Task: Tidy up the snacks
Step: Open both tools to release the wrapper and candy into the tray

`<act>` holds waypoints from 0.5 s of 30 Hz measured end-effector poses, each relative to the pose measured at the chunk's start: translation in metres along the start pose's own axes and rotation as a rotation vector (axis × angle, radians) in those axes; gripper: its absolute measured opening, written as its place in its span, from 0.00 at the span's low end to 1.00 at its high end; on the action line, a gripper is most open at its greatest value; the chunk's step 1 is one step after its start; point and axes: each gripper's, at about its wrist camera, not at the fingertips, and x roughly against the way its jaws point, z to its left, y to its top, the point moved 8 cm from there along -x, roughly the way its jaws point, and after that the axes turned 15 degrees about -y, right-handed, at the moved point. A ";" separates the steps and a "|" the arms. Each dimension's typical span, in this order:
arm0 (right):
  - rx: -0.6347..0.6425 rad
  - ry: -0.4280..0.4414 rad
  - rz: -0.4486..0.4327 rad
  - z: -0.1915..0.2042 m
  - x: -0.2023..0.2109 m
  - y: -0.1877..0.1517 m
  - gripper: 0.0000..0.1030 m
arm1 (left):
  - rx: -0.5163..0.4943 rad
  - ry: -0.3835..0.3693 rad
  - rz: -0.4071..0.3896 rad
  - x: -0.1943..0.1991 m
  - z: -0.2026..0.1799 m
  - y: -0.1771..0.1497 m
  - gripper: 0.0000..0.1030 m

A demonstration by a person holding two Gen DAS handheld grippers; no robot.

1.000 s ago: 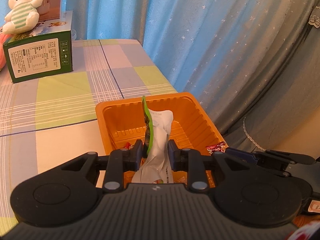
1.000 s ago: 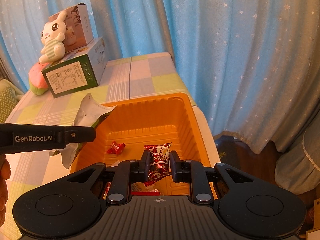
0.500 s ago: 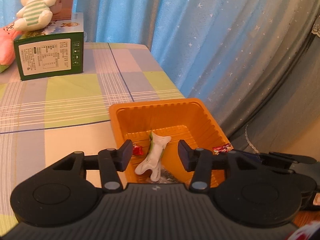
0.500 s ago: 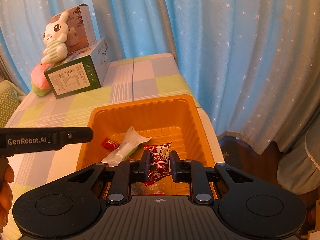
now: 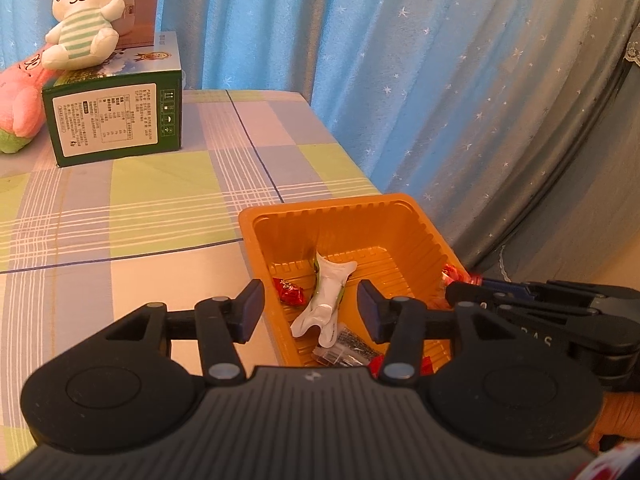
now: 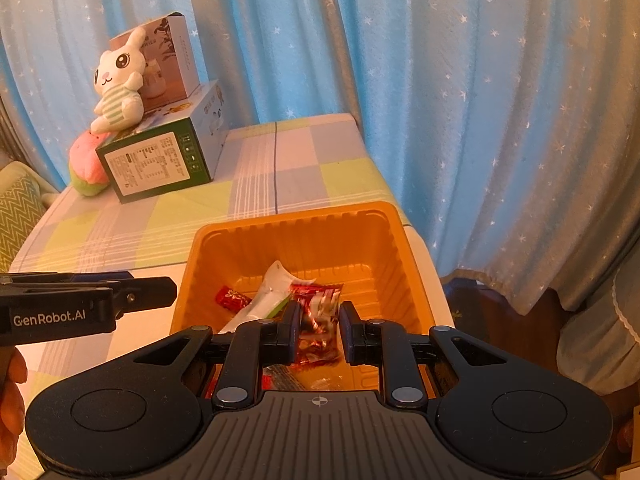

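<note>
Two grippers hang over the orange tray (image 6: 288, 236): the left gripper (image 5: 311, 311), jaws just opened, holds nothing above the white packet (image 5: 326, 300) lying inside, while the right gripper (image 6: 319, 330) pinches a red snack wrapper (image 6: 318, 320) above it.

An orange plastic tray (image 5: 400, 216) sits at the edge of a checked table. Inside it lies a white and green snack packet (image 5: 326, 300), crumpled and leaning on its side. A small red candy (image 5: 289, 292) lies just beside it. A shiny red and silver snack bag (image 6: 318, 328) stands upright above the near end of the tray. More wrappers lie at the bottom.
</note>
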 end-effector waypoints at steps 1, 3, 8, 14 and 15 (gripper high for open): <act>-0.001 0.000 -0.001 0.000 0.000 0.001 0.21 | 0.000 0.000 -0.001 0.001 0.000 0.000 0.46; -0.005 -0.001 -0.006 0.001 -0.001 0.004 0.21 | 0.003 0.001 -0.004 0.002 0.002 0.001 0.47; -0.035 0.024 -0.016 0.000 -0.003 0.010 0.21 | 0.001 0.013 -0.006 0.006 0.005 -0.002 0.54; -0.074 0.015 -0.015 -0.012 0.002 0.008 0.22 | 0.000 0.027 -0.008 0.013 0.009 -0.006 0.66; -0.077 0.012 -0.012 -0.013 0.004 0.007 0.22 | -0.005 0.033 -0.011 0.015 0.009 -0.008 0.70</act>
